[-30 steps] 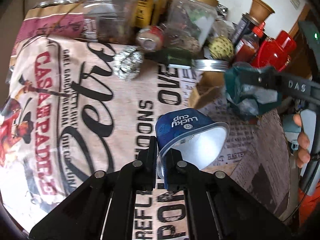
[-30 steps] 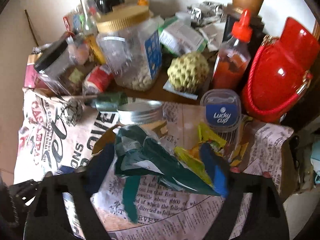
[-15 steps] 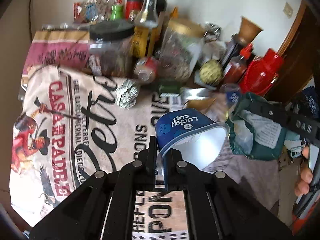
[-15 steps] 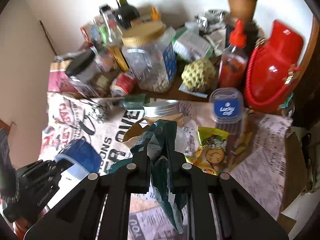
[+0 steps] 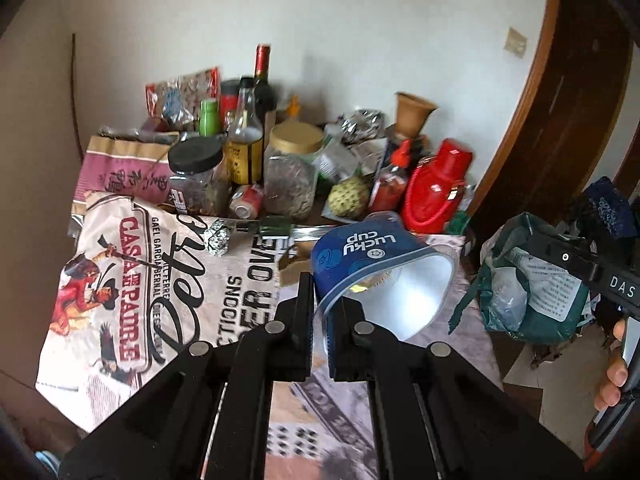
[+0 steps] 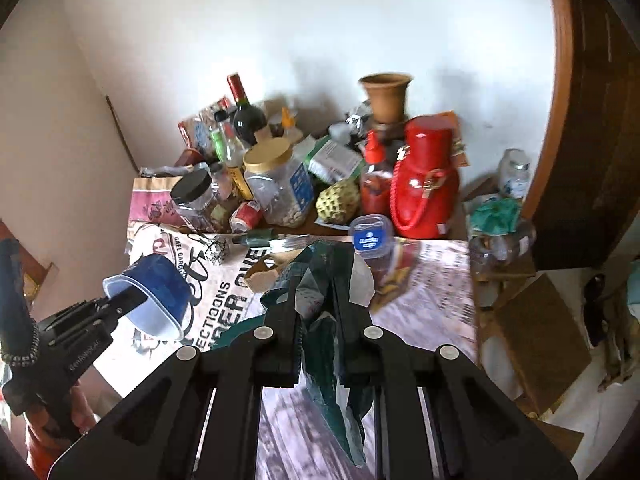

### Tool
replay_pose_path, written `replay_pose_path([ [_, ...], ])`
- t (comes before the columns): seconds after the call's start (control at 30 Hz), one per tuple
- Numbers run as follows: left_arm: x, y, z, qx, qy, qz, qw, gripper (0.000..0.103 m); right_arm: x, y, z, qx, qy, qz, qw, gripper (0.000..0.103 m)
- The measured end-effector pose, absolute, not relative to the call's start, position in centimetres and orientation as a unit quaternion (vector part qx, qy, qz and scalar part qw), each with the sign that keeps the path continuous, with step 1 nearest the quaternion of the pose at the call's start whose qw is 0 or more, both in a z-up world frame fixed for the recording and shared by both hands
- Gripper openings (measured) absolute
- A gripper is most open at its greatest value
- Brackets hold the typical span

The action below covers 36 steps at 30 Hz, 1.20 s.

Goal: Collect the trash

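Trash is in both grippers, a blue cup (image 5: pixel 360 256) clamped in the left jaws, a green wrapper (image 6: pixel 320 320) in the right, held above the surface (image 5: pixel 168 280); next, I judge, a bin.

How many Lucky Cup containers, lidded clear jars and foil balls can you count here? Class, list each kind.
Lucky Cup containers: 2, one in the left gripper, one on the table
Lidded clear jars: 2
Foil balls: 1
Total: 5
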State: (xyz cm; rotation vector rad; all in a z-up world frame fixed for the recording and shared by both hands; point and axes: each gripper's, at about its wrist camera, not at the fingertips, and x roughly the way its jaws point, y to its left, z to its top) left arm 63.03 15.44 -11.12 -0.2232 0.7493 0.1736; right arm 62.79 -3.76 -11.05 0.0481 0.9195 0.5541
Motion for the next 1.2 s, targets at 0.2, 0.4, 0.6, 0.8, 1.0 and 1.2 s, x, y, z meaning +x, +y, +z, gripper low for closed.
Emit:
replay_pose_path([
  [0.2,57.9,10.3,-8.1,-0.114,0.335,0.097,0.931,0.004,59.1,-8.5,-7.9,0.018,0.402,0.276,0.873,0.011],
  [0.4,54.0,7.1,-5.5,-0.093,0.313,0.097,0.94,0.004,55.8,-11.8,-5.4,0.001,0.375,0.279,0.884,0.011],
  [0.6,50.6,5.3,-4.1,-0.077,0.298,0.082,0.948,0.004,52.0,-13.2,-3.8,0.023,0.355,0.276,0.893,0.011],
  [0.8,46.3,5.4,-3.3,-0.067,0.284,0.051,0.955,0.004,47.3,-12.7,-3.1,0.034,0.346,0.263,0.9,0.011],
  [1.0,40.1,7.3,-3.5,-0.055,0.286,0.024,0.956,0.004,41.4,-11.3,-2.3,0.039,0.339,0.24,0.909,0.011],
  [1.2,33.1,10.2,-4.3,-0.055,0.289,0.018,0.956,0.004,35.3,-9.1,-2.3,0.048,0.34,0.23,0.911,0.011],
])
